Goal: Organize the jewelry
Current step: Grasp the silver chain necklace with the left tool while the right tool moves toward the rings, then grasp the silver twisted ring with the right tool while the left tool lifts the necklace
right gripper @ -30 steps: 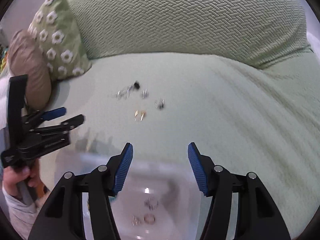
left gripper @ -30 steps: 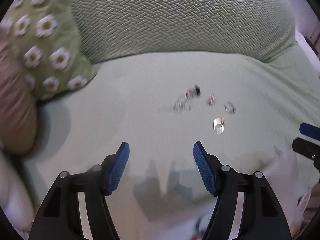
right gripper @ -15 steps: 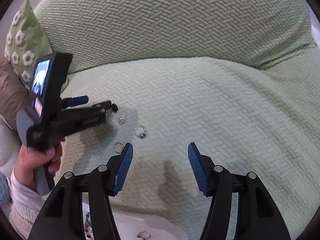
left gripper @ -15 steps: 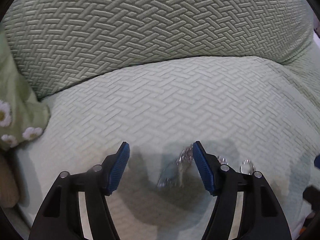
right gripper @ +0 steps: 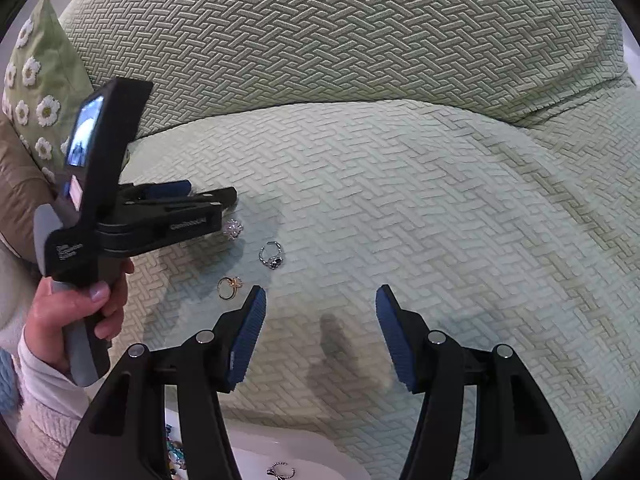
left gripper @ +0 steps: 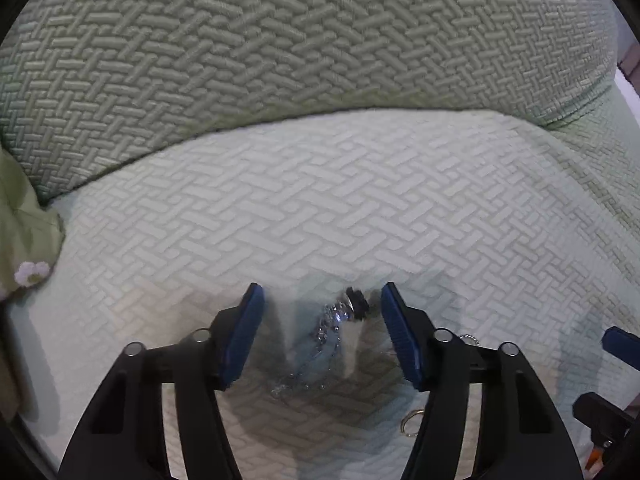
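Jewelry lies on a green sofa seat. In the left wrist view, a silver chain necklace (left gripper: 326, 338) with a dark pendant (left gripper: 357, 303) lies between the fingers of my open left gripper (left gripper: 320, 304), low over the seat. A gold ring (left gripper: 412, 426) lies by its right finger. In the right wrist view, my left gripper (right gripper: 212, 196) hovers at the left, beside a sparkly flower piece (right gripper: 233, 227), a silver ring with a dark stone (right gripper: 272, 256) and a gold ring (right gripper: 229, 287). My right gripper (right gripper: 318, 308) is open and empty above the seat.
A white tray (right gripper: 320, 456) holding a ring and beads sits at the bottom edge of the right wrist view. A daisy-patterned cushion (right gripper: 36, 92) and a brown cushion (right gripper: 18, 200) lie at the left. The sofa back (right gripper: 340, 40) rises behind.
My left gripper has moved forward and down over the necklace, which now lies between its fingers. My right gripper has moved forward off the tray, over the seat.
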`<move>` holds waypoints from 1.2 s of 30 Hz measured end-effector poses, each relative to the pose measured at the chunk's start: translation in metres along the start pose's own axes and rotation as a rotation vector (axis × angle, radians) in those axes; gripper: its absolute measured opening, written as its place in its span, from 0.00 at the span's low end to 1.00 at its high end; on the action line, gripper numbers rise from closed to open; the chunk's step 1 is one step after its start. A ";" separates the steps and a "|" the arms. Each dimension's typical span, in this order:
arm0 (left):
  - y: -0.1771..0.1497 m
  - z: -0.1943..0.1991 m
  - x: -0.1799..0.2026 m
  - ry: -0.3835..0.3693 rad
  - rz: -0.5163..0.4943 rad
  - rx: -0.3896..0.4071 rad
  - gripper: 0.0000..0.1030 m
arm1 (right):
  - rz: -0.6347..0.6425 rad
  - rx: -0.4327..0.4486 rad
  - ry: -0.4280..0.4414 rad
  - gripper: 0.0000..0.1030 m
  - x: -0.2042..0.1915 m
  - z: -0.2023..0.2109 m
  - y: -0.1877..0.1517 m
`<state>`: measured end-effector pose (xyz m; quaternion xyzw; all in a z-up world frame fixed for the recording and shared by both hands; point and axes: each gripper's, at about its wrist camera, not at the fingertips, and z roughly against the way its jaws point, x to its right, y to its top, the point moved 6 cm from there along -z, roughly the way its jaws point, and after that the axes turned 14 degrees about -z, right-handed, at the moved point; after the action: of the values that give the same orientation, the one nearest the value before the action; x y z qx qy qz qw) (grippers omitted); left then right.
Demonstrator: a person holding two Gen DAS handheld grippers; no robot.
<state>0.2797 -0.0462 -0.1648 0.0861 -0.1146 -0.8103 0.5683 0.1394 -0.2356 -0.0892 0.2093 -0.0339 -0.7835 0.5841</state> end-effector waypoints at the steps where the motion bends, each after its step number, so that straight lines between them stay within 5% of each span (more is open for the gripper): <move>1: -0.001 -0.002 0.001 0.007 0.001 0.000 0.48 | -0.003 0.000 0.000 0.55 0.001 0.000 0.001; 7: -0.009 -0.003 -0.013 0.003 0.035 -0.003 0.21 | 0.003 -0.007 -0.009 0.55 0.002 -0.005 0.001; 14: -0.012 -0.004 -0.021 -0.005 0.041 0.015 0.20 | 0.017 -0.020 -0.014 0.55 -0.002 -0.009 -0.005; 20: -0.030 0.036 -0.033 -0.048 0.095 0.043 0.20 | 0.019 -0.049 -0.007 0.55 -0.006 -0.021 0.003; 28: -0.079 0.120 -0.053 0.017 0.178 0.133 0.20 | 0.137 -0.148 -0.087 0.55 -0.043 -0.063 0.013; 36: -0.102 0.131 -0.071 0.024 0.218 0.150 0.20 | 0.177 -0.163 -0.117 0.54 -0.061 -0.090 0.013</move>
<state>0.1765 0.0657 -0.0672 0.1250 -0.1769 -0.7316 0.6464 0.1984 -0.1655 -0.1499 0.1110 -0.0224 -0.7400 0.6631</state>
